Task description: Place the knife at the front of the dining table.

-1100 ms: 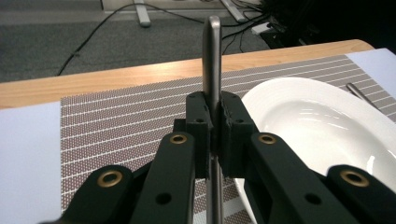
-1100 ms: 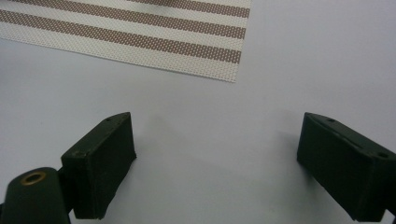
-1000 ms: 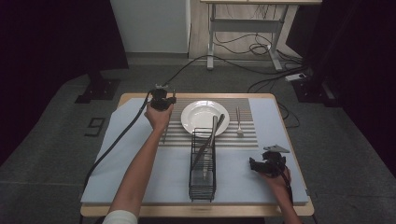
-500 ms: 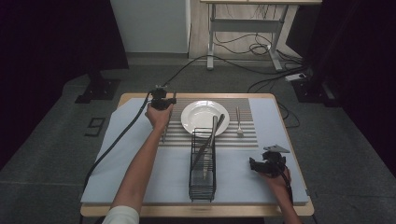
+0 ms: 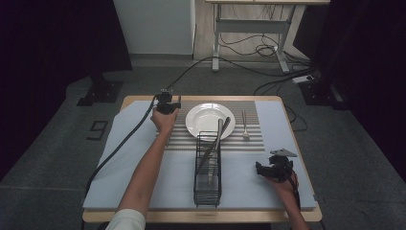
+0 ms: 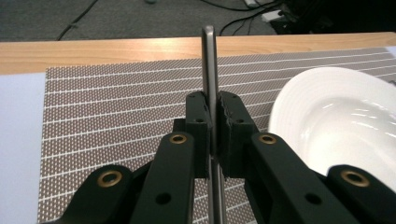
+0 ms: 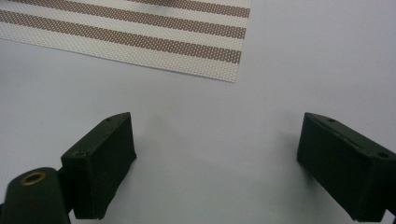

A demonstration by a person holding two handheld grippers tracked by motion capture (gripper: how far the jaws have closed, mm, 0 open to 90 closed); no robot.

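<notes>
The table carries a pale blue cloth and, at its far middle, a brown striped placemat. On the mat sits a white plate, with a fork lying to its right. A black wire cutlery rack stands nearer the person, with 2 utensils leaning in it.

The left gripper is pinched tight on a flat metal utensil handle; its 2 jaws press the handle's 2 faces with no gap left. In the left gripper view the handle's long axis runs straight away from the jaws, its free end towards the table's far edge, over the mat just left of the plate. Which utensil it is I cannot tell, as the working end is hidden below the jaws.

The right gripper has its jaws spread wide over bare cloth, holding nothing. The high view places it near the table's front right, well apart from the rack.
</notes>
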